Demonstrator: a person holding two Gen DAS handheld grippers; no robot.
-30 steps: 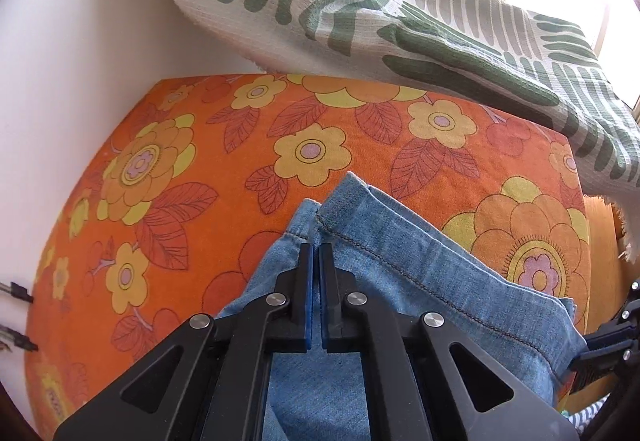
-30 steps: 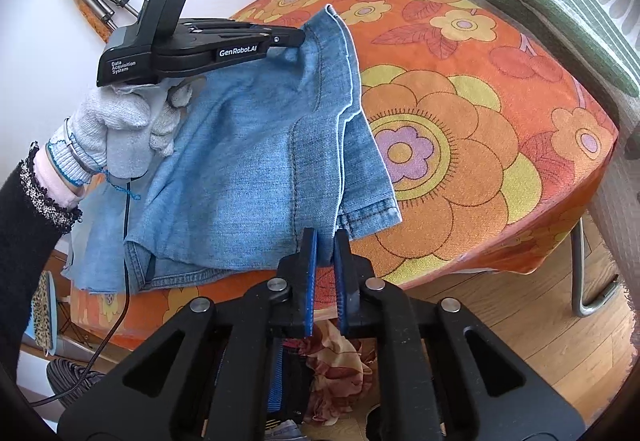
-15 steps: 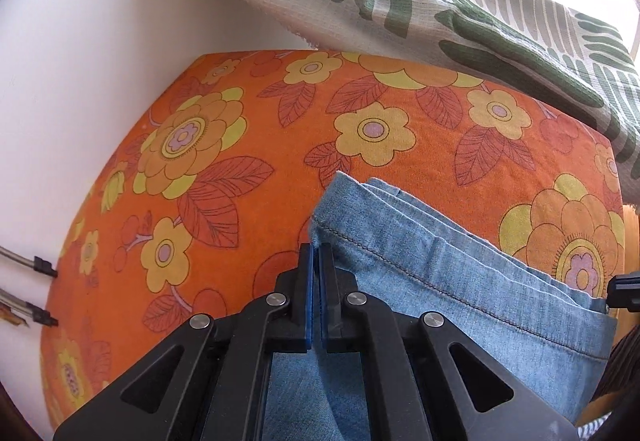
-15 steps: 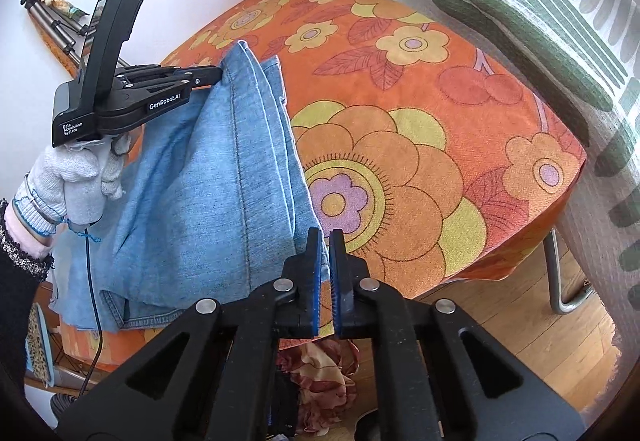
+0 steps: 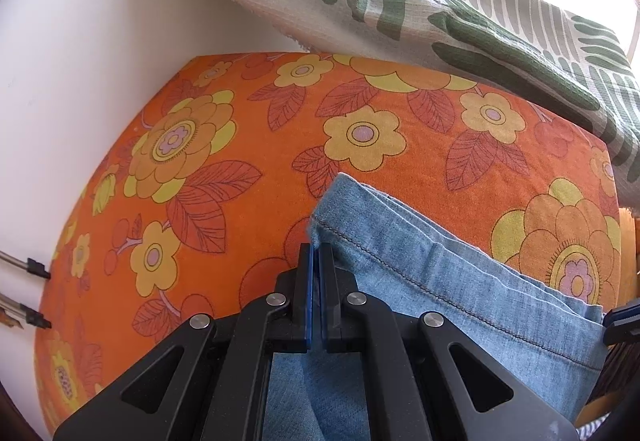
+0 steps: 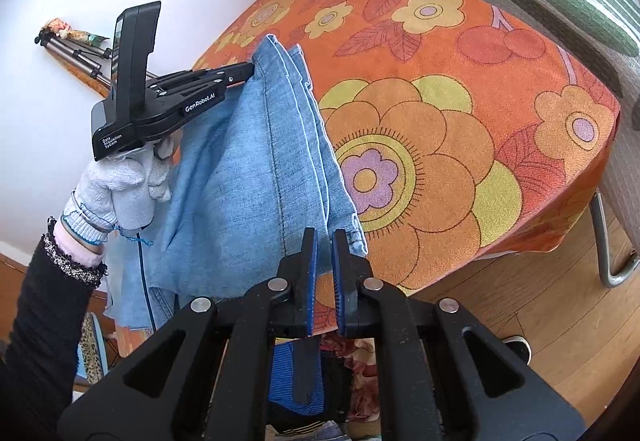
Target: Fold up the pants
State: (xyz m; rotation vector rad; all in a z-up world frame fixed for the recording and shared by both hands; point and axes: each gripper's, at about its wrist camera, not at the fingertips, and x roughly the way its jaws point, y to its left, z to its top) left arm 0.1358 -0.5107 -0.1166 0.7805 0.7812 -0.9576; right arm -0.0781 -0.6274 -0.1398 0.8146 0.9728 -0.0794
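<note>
The orange floral cloth [image 6: 460, 169] covers the whole tabletop and its far half is bare, with a green-and-white leaf-print curtain [image 5: 460, 1] hanging over the back edge. Above the near side the denim pants [image 6: 256, 177] are held up off the cloth, not yet laid down: several hemmed edges are stacked together along the top, so at least one fold looks already made, and the waistband end trails down over the table's front edge toward the floor. The left gripper [image 6: 250, 71], held in a white knitted glove [image 6: 124, 185], is clamped tight on the far corner of the stacked hem; in its own wrist view its blue pads meet with denim caught just where the fold edge begins. The right gripper [image 6: 324, 241] pinches the near corner of the same edge, jaws standing only a sliver apart with the fabric between them, so the hem hangs stretched between the two tools. What remains, as I judge it, is to lower this doubled piece flat onto the cloth, bring the hanging waist end up, and fold once more into a neat packet. Below the table edge a heap of other clothes [image 6: 320, 381] waits.
</note>
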